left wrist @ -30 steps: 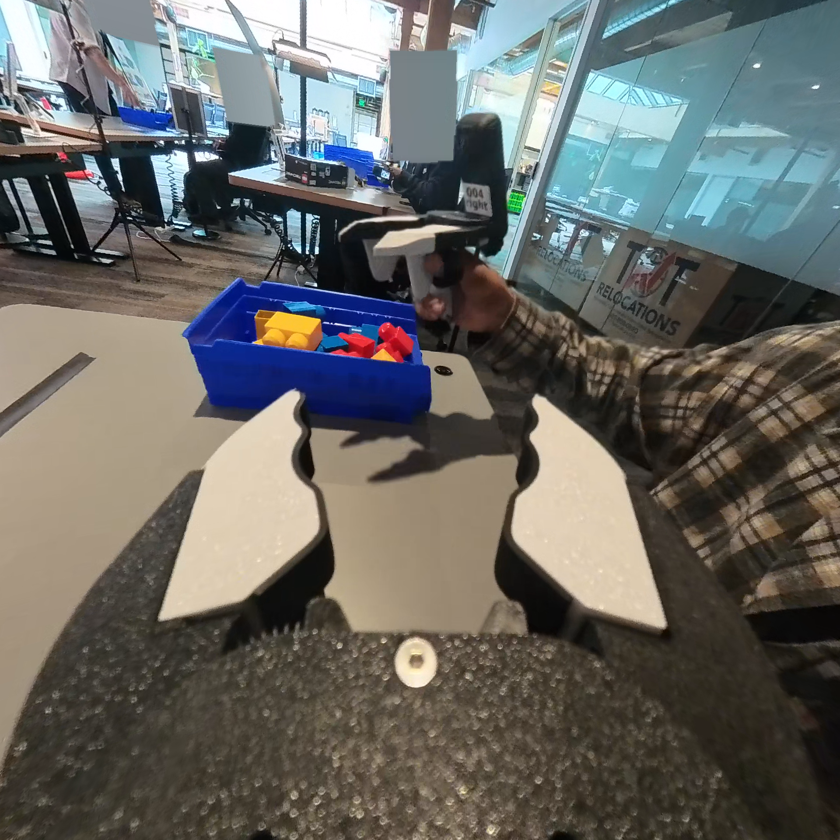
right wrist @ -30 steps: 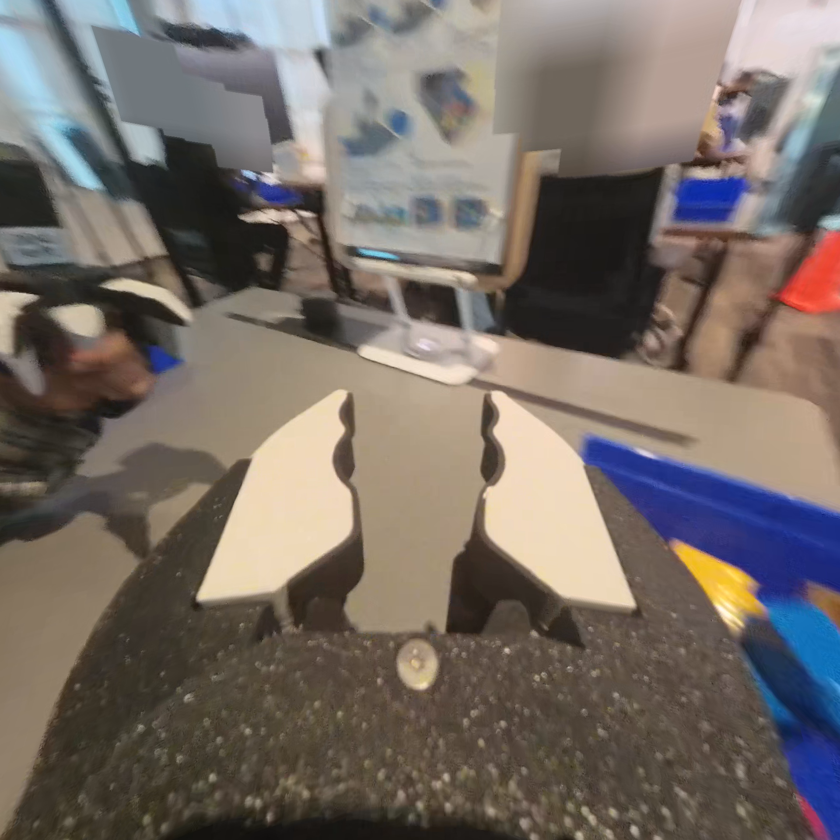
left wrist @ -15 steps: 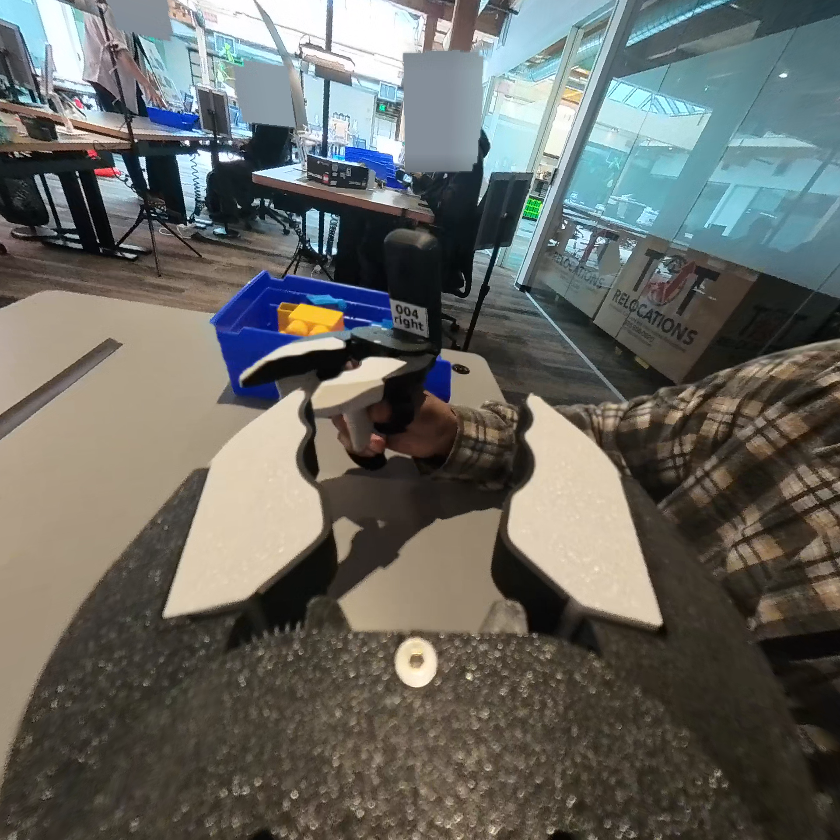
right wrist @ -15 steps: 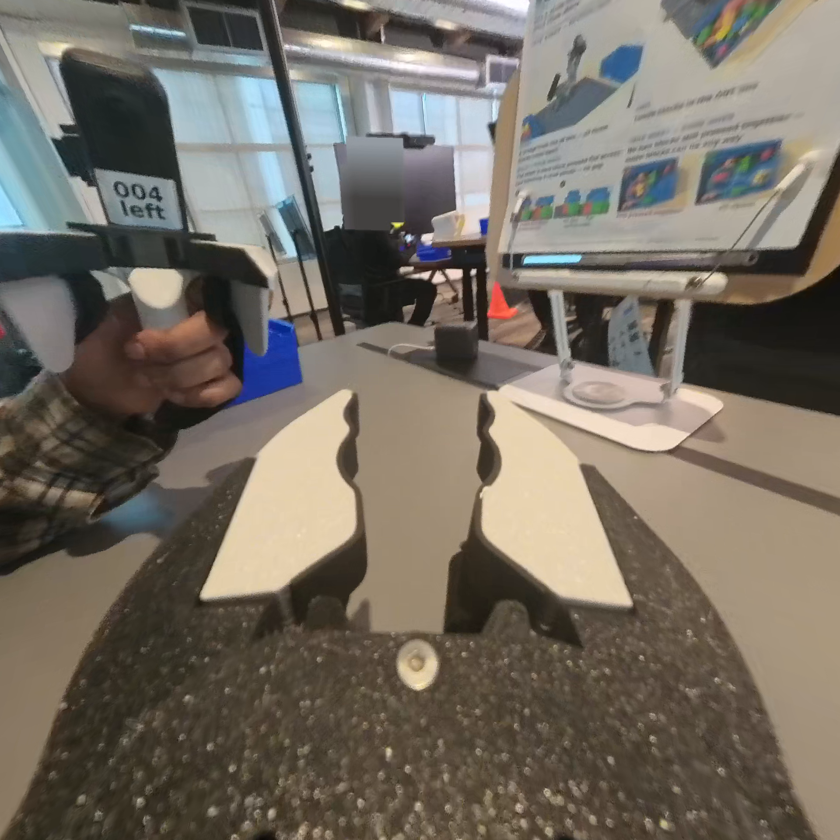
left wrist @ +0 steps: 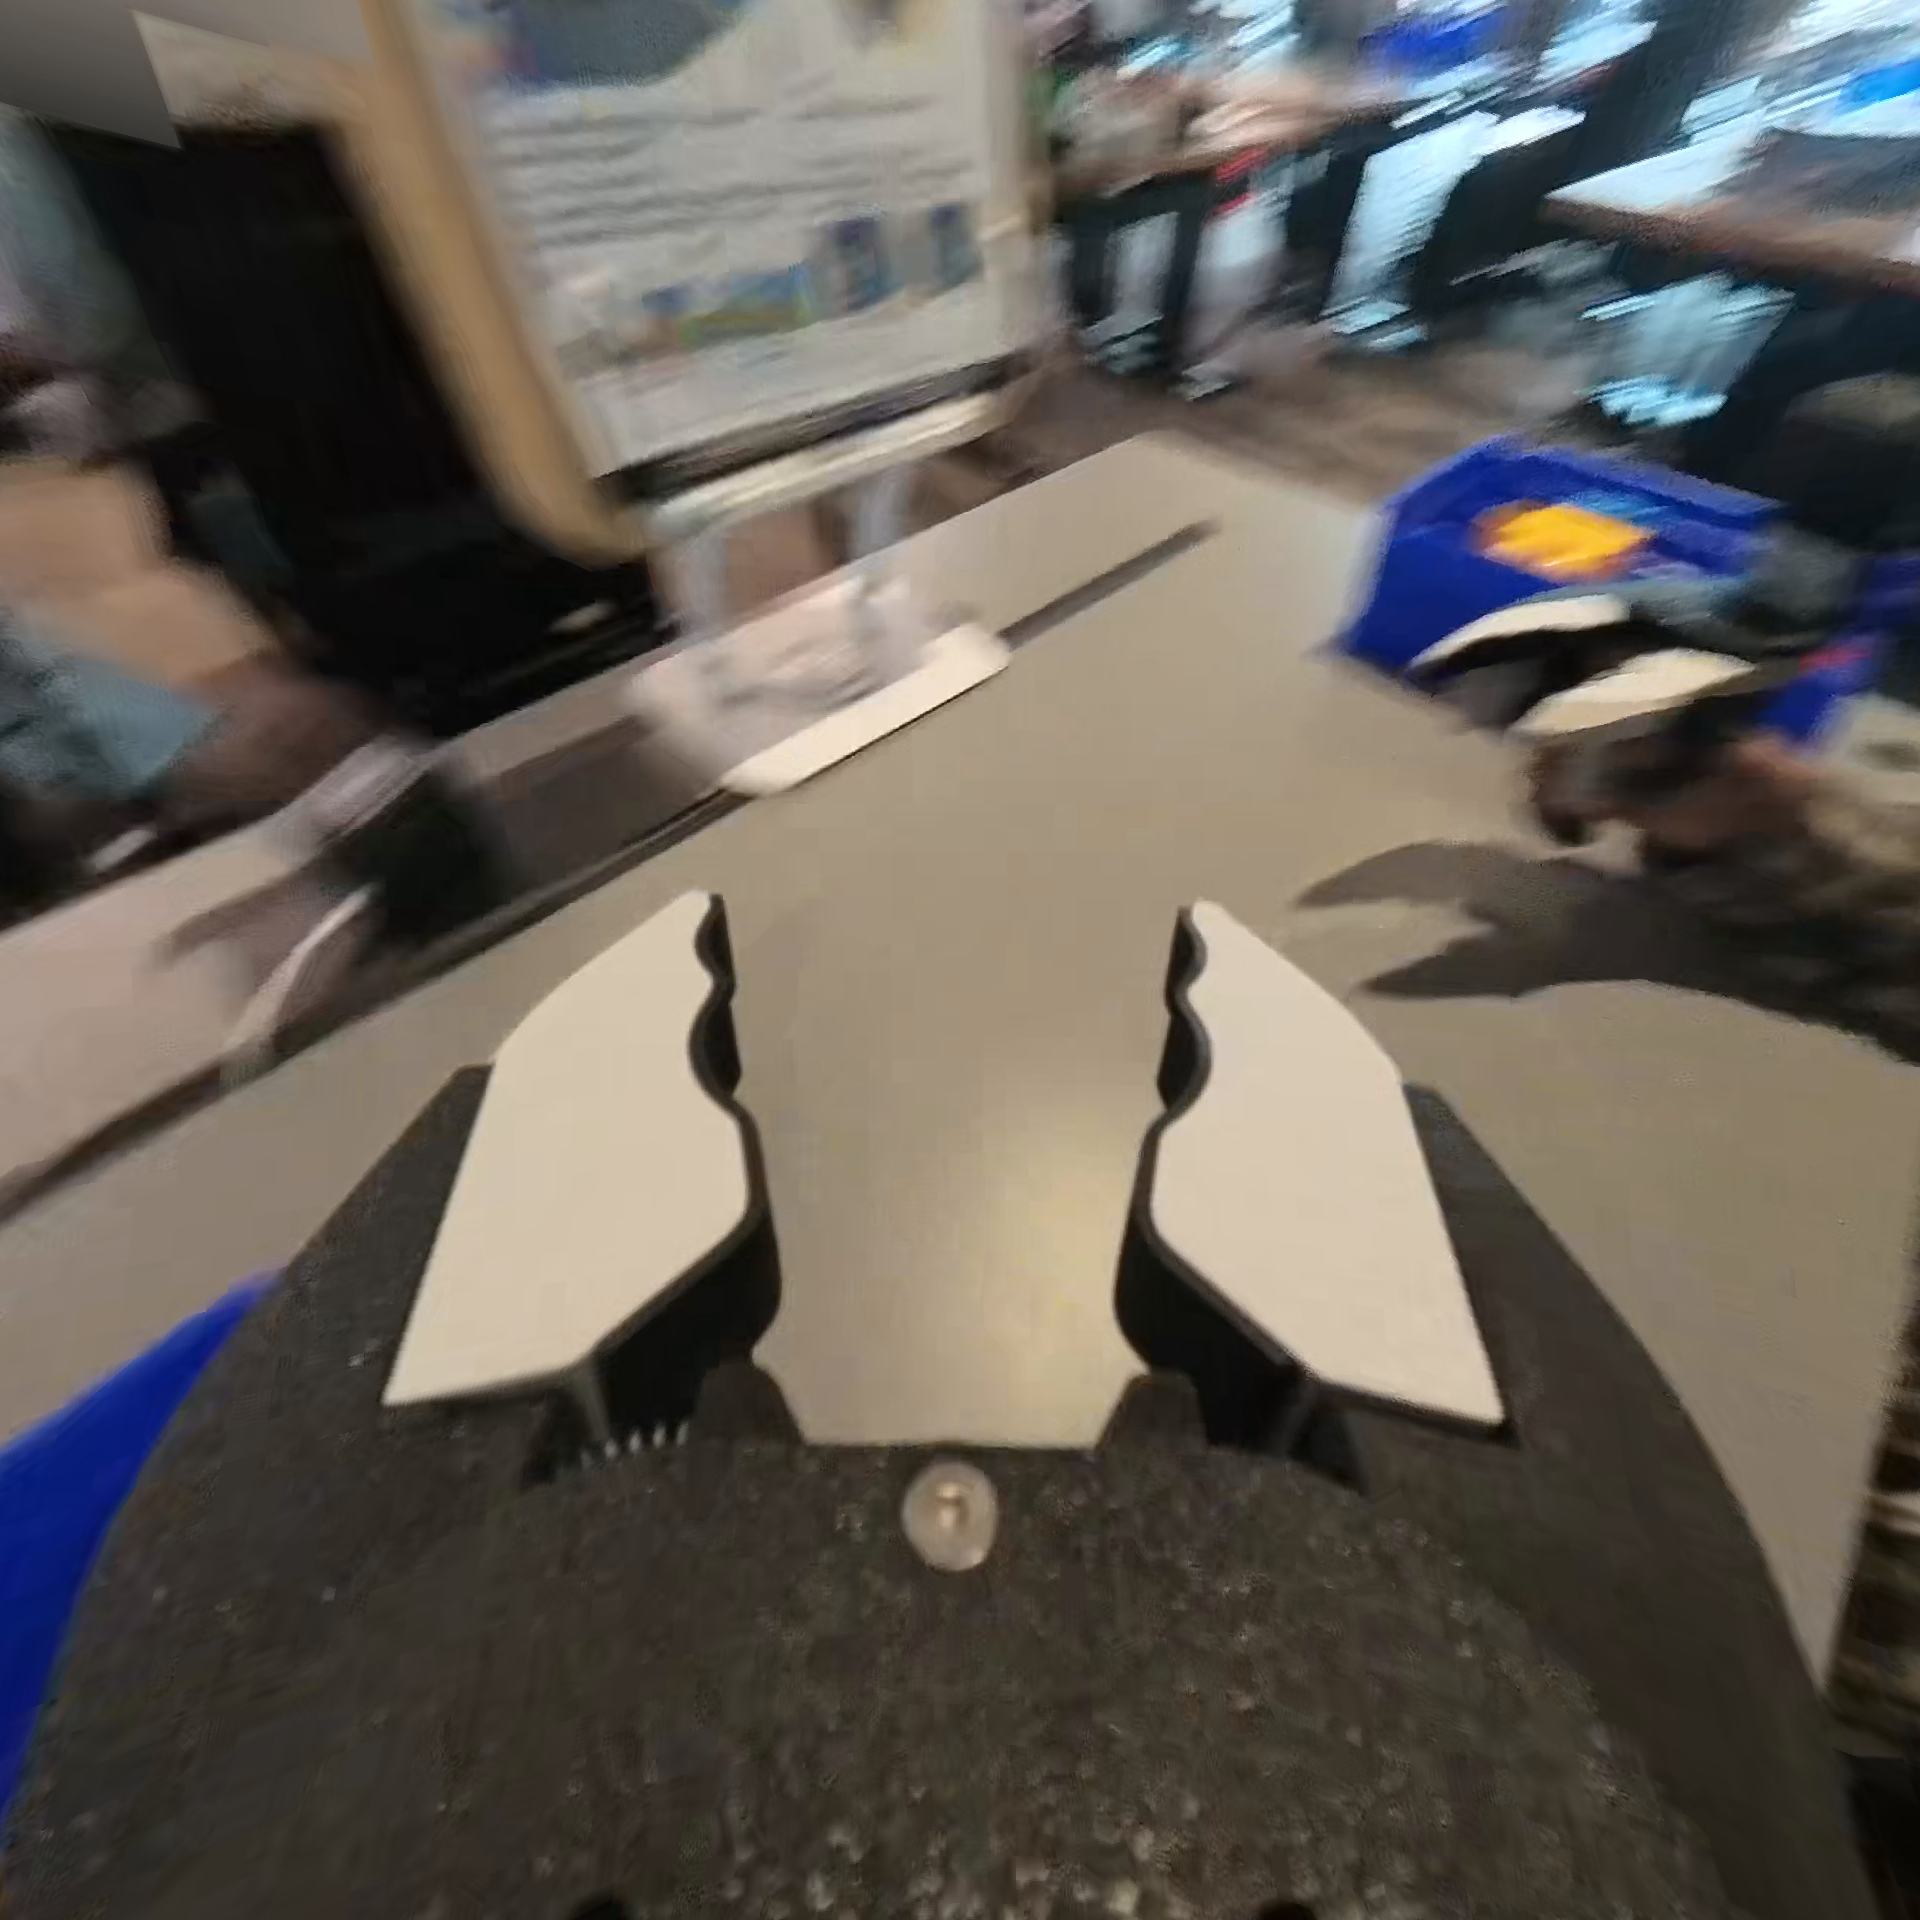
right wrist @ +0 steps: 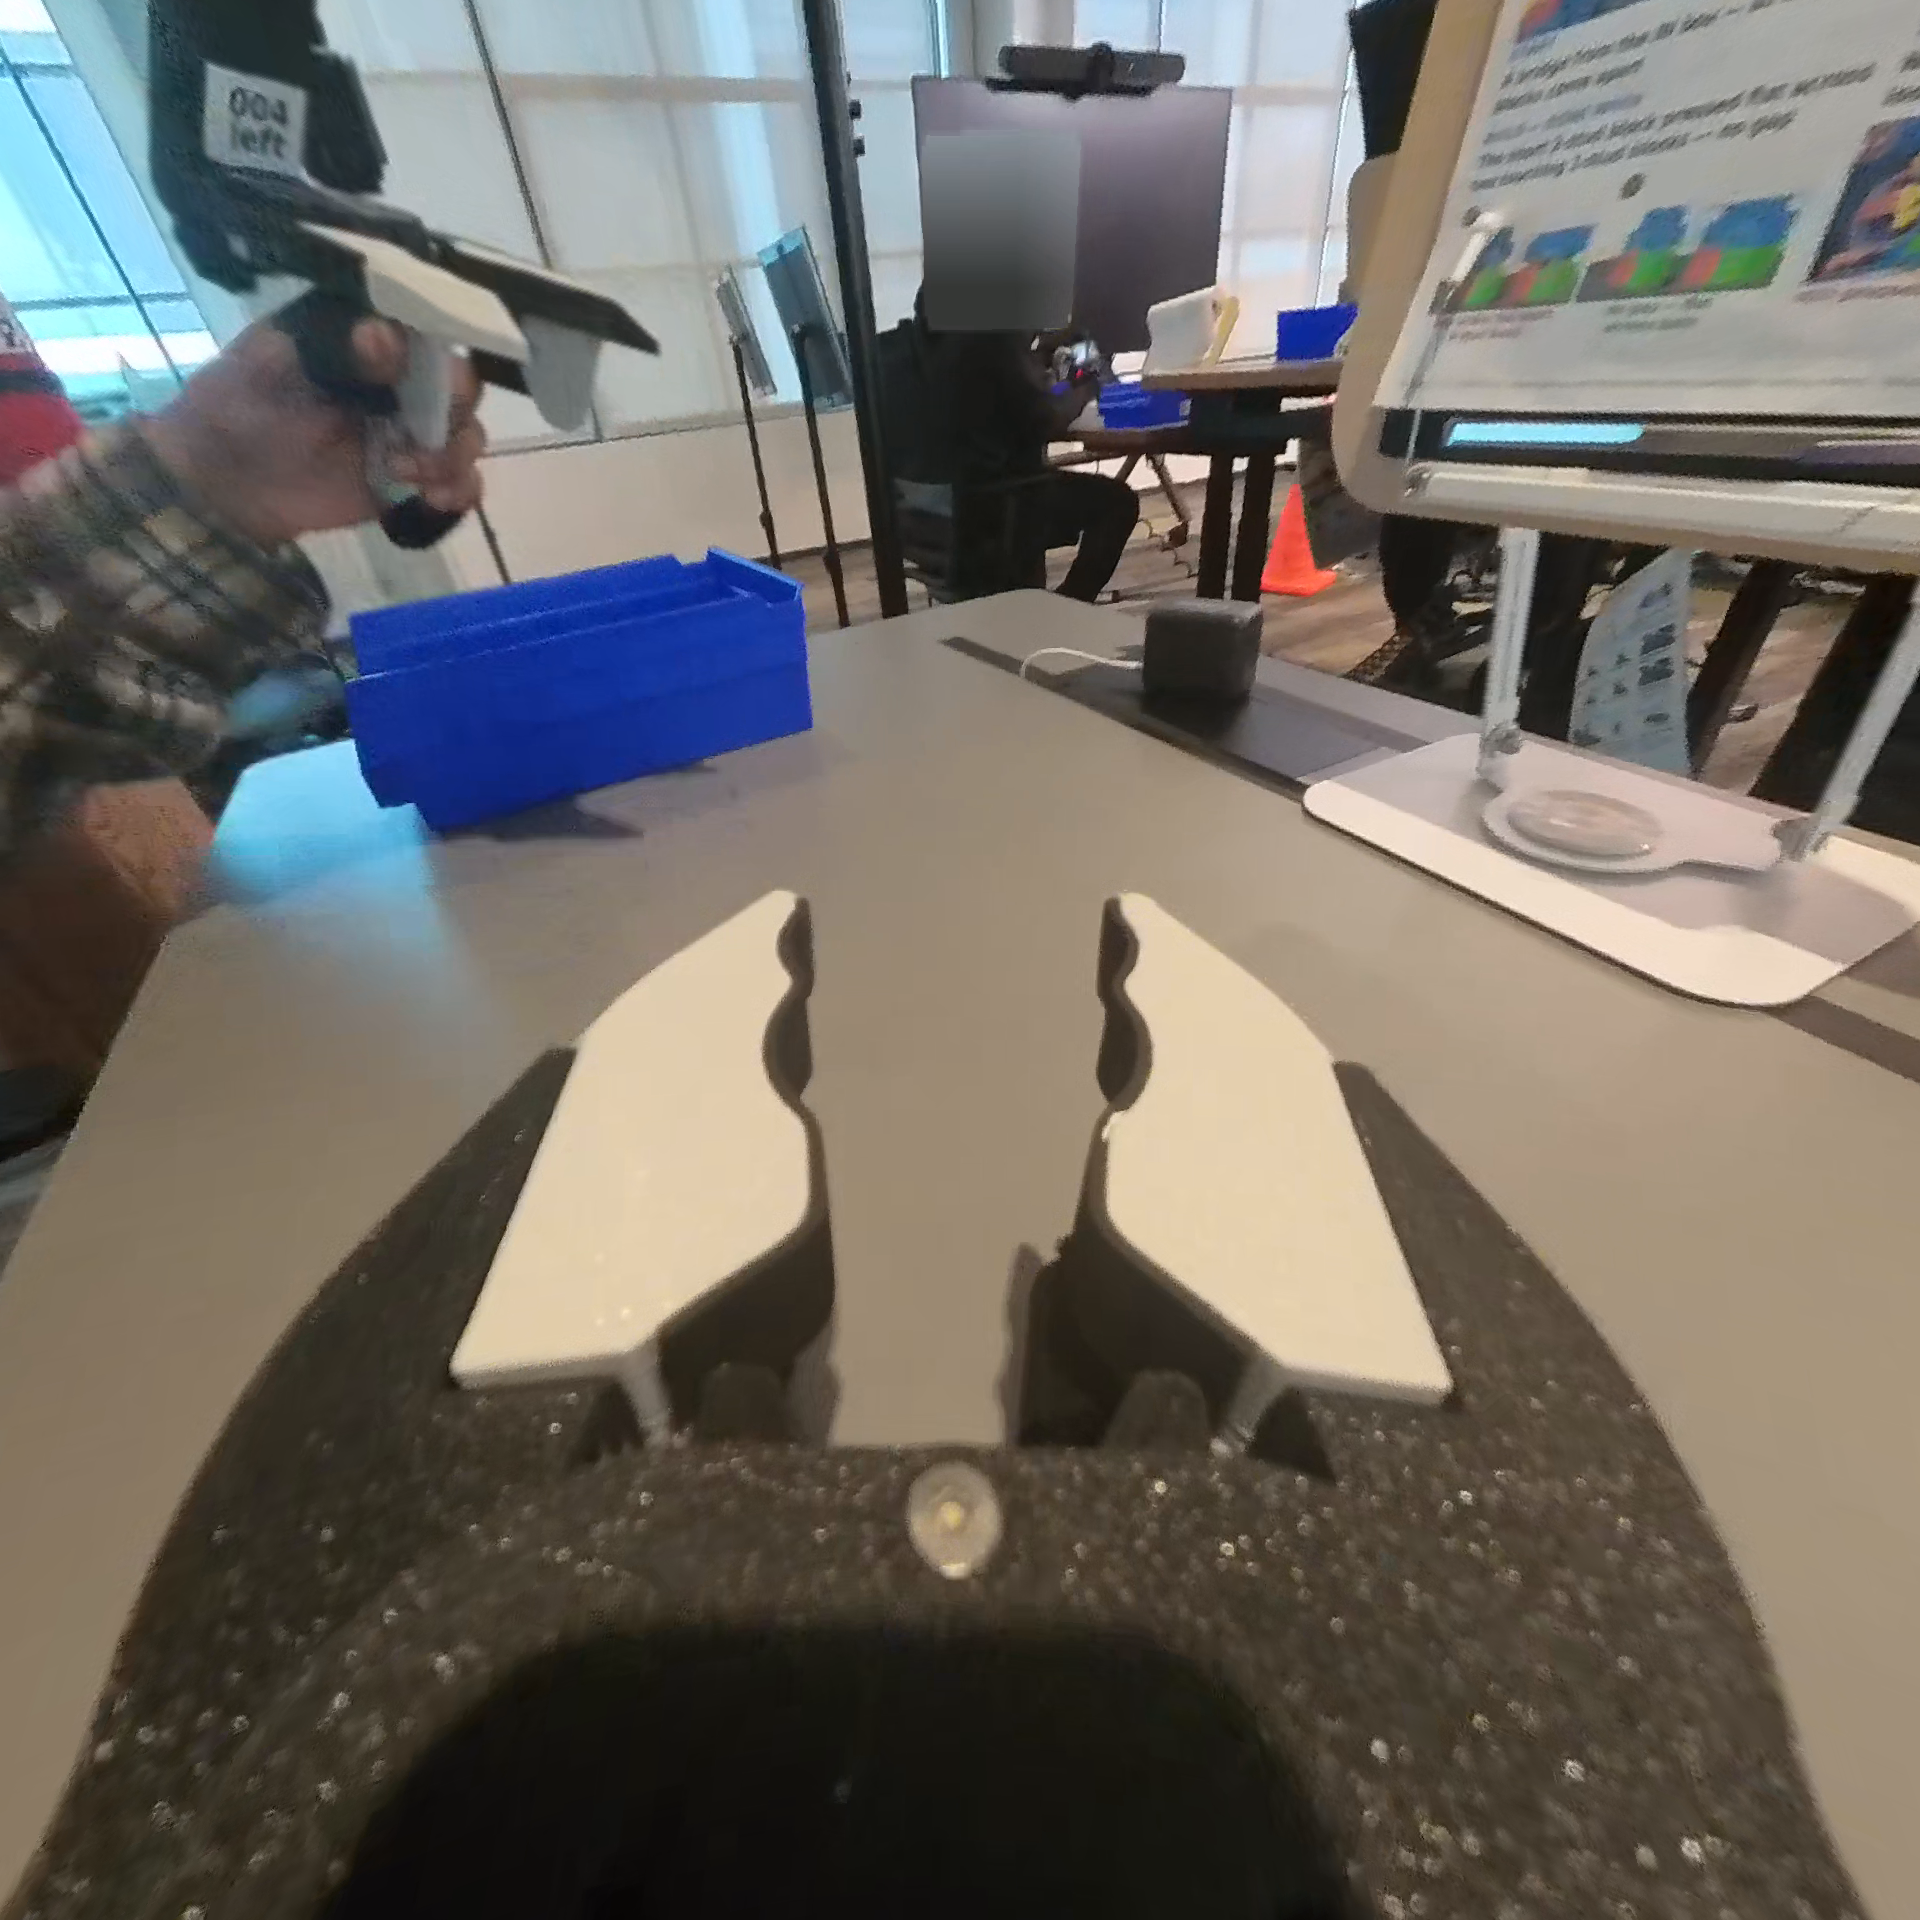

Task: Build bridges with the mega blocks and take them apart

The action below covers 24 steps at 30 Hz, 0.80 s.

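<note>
My left gripper (left wrist: 951, 914) is open and empty over the bare grey table (left wrist: 935, 748). The left wrist view is motion-blurred. At its right, a blue bin (left wrist: 1455, 561) holds a yellow block (left wrist: 1548, 540); other blocks are too blurred to tell. My right gripper (right wrist: 954, 909) is open and empty, low over the table. It shows in the left wrist view (left wrist: 1590, 665) in front of that bin. The left gripper shows in the right wrist view (right wrist: 468, 301), held up in a hand above a second blue bin (right wrist: 582, 696) whose contents are hidden.
An instruction board (right wrist: 1662, 208) stands on a white base (right wrist: 1610, 873) at the table's far side. A black cube (right wrist: 1200, 644) with a white cable sits on a dark strip. A blue edge (left wrist: 62, 1455) shows at lower left. A person sits at a desk (right wrist: 987, 436) behind. There is about 30 centimeters between the tips of the two grippers.
The left view has swung left, from the block bin toward the instruction board. The right view has tilted, and the second blue bin has come into sight. Both grippers stay open.
</note>
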Available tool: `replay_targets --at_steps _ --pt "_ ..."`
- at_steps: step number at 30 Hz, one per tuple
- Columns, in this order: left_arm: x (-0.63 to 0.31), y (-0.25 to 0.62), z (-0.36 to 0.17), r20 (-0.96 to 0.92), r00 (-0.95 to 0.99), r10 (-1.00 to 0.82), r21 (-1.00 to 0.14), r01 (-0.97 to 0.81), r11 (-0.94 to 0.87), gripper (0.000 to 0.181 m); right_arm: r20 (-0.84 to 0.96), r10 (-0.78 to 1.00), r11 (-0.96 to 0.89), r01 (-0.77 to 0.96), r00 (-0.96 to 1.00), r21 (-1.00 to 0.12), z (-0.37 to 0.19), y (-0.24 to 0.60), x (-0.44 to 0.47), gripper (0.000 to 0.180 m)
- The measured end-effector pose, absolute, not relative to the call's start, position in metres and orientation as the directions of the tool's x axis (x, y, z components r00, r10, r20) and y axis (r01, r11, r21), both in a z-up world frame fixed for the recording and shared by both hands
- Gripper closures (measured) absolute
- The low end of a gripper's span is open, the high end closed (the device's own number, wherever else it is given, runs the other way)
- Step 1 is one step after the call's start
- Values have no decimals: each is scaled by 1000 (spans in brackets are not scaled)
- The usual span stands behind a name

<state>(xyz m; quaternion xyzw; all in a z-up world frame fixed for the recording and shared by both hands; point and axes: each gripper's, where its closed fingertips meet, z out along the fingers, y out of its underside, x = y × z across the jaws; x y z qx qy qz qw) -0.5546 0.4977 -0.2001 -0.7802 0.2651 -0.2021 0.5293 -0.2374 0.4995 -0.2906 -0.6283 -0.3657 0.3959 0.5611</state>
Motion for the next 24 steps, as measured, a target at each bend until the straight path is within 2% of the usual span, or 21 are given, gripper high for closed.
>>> replay_targets --at_steps 5,9,13,18,24 --pt "-719 474 -247 115 964 -239 -863 -22 -504 104 -108 910 -128 23 401 -992 -295 497 -242 128" --pt "-779 460 -305 180 981 -68 -781 100 -616 104 -109 910 -130 23 401 -991 -297 497 -245 129" --pt "-803 460 -342 167 986 9 -708 126 -695 103 -126 908 -141 8 400 -990 -299 497 -246 129" --pt "-814 465 -361 39 998 46 -617 60 -784 98 -113 908 -135 26 404 -991 -303 498 -247 128" --pt "-822 472 -373 -146 989 23 -404 -38 -914 94 -125 908 -150 32 400 -988 -307 500 -246 128"
